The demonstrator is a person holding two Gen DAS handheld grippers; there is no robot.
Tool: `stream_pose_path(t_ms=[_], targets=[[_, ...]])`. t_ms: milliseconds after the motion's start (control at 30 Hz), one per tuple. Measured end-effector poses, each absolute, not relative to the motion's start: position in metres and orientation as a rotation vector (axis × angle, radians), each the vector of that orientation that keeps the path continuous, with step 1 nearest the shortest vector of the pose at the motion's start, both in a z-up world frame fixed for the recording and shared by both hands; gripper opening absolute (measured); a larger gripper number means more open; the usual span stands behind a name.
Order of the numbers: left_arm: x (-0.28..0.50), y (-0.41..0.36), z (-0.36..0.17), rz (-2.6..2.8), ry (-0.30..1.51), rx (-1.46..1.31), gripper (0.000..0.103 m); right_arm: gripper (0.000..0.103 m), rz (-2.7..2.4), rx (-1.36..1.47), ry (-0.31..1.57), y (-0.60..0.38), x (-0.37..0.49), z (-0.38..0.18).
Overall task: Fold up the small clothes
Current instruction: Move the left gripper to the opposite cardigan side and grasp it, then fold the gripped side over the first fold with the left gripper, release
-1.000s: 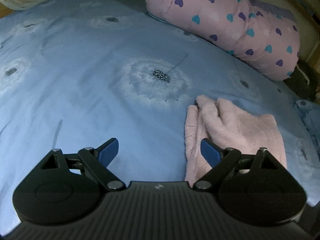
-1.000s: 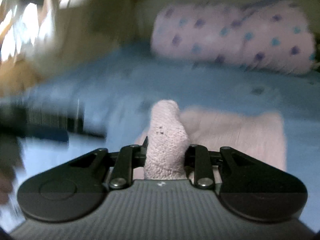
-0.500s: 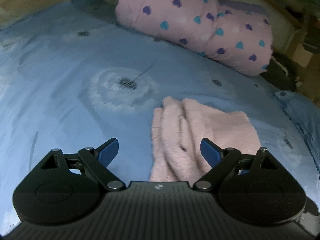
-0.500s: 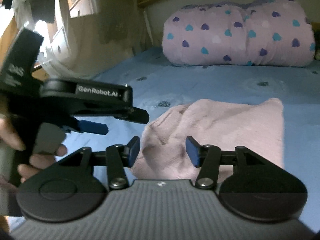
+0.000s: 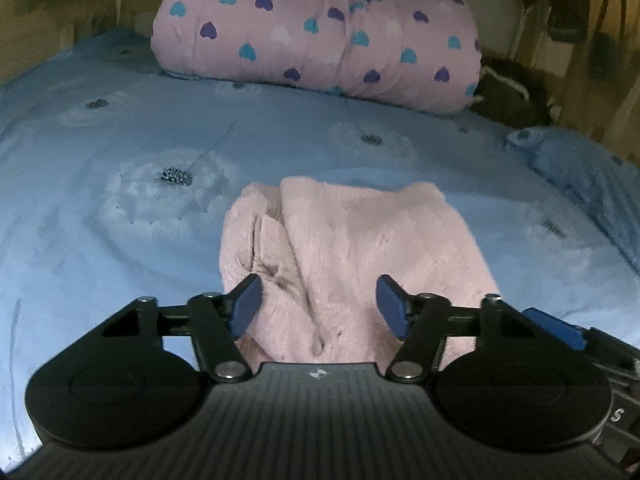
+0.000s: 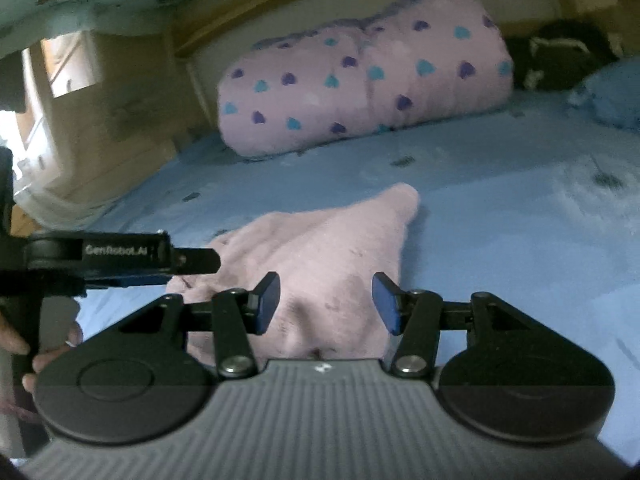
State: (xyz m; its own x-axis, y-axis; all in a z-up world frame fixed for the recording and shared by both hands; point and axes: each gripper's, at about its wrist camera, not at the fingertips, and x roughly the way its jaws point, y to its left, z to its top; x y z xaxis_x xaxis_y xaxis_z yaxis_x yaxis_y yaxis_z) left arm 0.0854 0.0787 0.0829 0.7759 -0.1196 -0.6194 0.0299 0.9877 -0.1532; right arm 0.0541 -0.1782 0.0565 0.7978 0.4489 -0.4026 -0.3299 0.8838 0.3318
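Comparing the views against those of a second back shows a handover in progress, read from the left side across. On the left, the left gripper (image 5: 318, 306) has swung over from bare sheet to sit directly above the near end of the pink fuzzy garment (image 5: 352, 252); its jaws have just been closing from their widest but remain parted, the blue pads (image 5: 246, 304) standing either side of the rumpled left fold without pressing it. Nothing is grasped on that side yet. The garment lies roughly folded on the blue dandelion-print bedsheet (image 5: 100, 140), left edge bunched in loose ridges, right portion smoother, well short of the heart-print rolled quilt (image 5: 320, 36) at the head of the bed. On the right, the right gripper (image 6: 326, 304), which a second ago was clenched on a raised tongue of the pink cloth, has let go: its jaws opened about half a second back and now stand parted and empty, with the garment (image 6: 320, 252) flat beneath and between them. A hand (image 6: 52, 356) holding the left tool shows at the left edge of that view. Judgement: one fold has been laid down and released; the bunched left edge looks like the next target, probably for tidying or a second fold. Fleece is soft and may spring back if not pressed.
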Motion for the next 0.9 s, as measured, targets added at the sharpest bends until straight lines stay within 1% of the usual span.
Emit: stream_pose_path(t_ms=[133, 233, 267, 300, 333, 400, 533, 567, 600, 667, 800, 900], targets=[[0.093, 0.081, 0.071, -0.068, 0.702, -0.147, 0.067, 0.055, 0.397, 0.282, 0.519, -0.185, 0.057, 0.045], [0.098, 0.080, 0.066, -0.066, 0.686, -0.142, 0.065, 0.055, 0.399, 0.304, 0.521, -0.188, 0.058, 0.040], [0.098, 0.078, 0.065, -0.071, 0.678, -0.127, 0.058, 0.055, 0.403, 0.305, 0.523, -0.188, 0.058, 0.039], [0.098, 0.075, 0.065, -0.065, 0.668, -0.101, 0.034, 0.055, 0.405, 0.306, 0.524, -0.187, 0.059, 0.037], [0.097, 0.073, 0.066, -0.067, 0.653, -0.082, 0.029, 0.055, 0.406, 0.307, 0.525, -0.186, 0.059, 0.036], [0.095, 0.074, 0.068, -0.076, 0.645, -0.094, 0.022, 0.055, 0.409, 0.312, 0.528, -0.185, 0.060, 0.035], [0.086, 0.087, 0.080, -0.029, 0.606, -0.131, 0.014, 0.055, 0.414, 0.312, 0.529, -0.181, 0.061, 0.036], [0.082, 0.094, 0.084, -0.017, 0.589, -0.147, 0.009, 0.055, 0.415, 0.312, 0.529, -0.181, 0.061, 0.037], [0.078, 0.102, 0.088, 0.003, 0.575, -0.149, 0.000, 0.055, 0.418, 0.313, 0.528, -0.180, 0.062, 0.038], [0.076, 0.121, 0.091, 0.048, 0.579, -0.163, 0.000, 0.055, 0.431, 0.315, 0.519, -0.178, 0.060, 0.040], [0.080, 0.153, 0.083, 0.066, 0.636, -0.295, 0.000, 0.056, 0.434, 0.265, 0.501, -0.167, 0.059, 0.042], [0.080, 0.153, 0.088, 0.046, 0.621, -0.259, 0.000, 0.056, 0.426, 0.249, 0.500, -0.162, 0.058, 0.039]])
